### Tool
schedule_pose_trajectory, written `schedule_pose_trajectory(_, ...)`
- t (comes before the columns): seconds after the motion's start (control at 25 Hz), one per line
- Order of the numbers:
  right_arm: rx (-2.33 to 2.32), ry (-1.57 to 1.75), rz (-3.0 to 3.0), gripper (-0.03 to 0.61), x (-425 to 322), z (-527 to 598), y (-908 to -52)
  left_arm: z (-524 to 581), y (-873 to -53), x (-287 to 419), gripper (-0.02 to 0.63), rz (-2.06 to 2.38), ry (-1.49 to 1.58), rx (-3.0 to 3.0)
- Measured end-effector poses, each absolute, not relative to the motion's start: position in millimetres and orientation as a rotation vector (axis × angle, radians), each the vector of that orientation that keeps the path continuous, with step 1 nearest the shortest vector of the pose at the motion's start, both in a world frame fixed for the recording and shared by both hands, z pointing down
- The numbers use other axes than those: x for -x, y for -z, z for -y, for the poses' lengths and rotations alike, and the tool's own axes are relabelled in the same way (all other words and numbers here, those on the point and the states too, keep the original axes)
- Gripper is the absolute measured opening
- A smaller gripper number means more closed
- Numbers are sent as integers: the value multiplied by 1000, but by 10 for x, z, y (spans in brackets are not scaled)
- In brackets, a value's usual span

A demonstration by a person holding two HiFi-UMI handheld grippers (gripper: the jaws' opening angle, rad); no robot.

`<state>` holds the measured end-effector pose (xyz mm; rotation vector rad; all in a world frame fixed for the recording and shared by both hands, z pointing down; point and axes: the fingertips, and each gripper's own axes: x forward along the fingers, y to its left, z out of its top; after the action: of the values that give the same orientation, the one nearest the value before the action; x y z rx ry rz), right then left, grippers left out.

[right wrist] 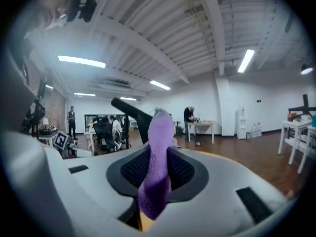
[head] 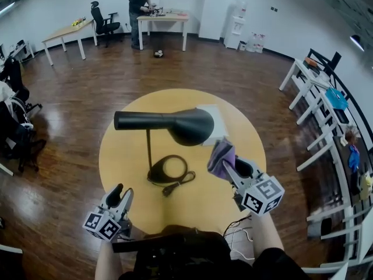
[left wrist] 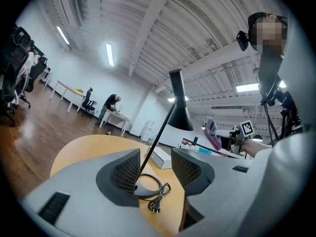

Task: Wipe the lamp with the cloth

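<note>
Pinching the cloth (head: 220, 155), the right gripper's (head: 228, 169) fingers (right wrist: 183, 170) hover beside the lamp (head: 175, 125).

We are seeing the lamp (head: 175, 126) standing mid-way across the bench (head: 122, 168), its cord (head: 175, 174) lying coiled beside its base. A box (head: 218, 118) is lying behind the lamp's head, and the cloth (head: 220, 158) is hanging just right of that head, in our right hand-held gripper (head: 231, 168).

A white box (head: 217, 120) is seen lying near the far right edge of the round yellow table (head: 125, 156). Across the wooden floor (head: 87, 92), a person (head: 140, 4) is seen at a white desk (head: 166, 18), an office chair (head: 104, 22) placed beside it.
</note>
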<state>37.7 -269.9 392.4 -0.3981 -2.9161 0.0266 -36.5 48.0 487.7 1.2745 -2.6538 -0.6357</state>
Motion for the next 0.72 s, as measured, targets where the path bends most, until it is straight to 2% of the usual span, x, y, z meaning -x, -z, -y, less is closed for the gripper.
schedule_pose_trajectory(0.16, 572, 34, 3057, 92, -140, 2370, -3076, -350, -4712, 447, 184, 2655, 589, -1375)
schedule_pose_trajectory(0.28, 697, 188, 3077, 92, 149, 1992, -2742, -206, -4533, 467, 184, 2669, 559, -1448)
schedule_pose_trajectory(0.52, 988, 451, 2989, 92, 608, 936, -2506, -164, -4363, 426, 184, 2705, 528, -1483)
schedule_pose_trajectory(0.72, 1003, 754, 2926, 92, 781, 498, -2558, -230, -4267, 381, 184, 2728, 613, -1439)
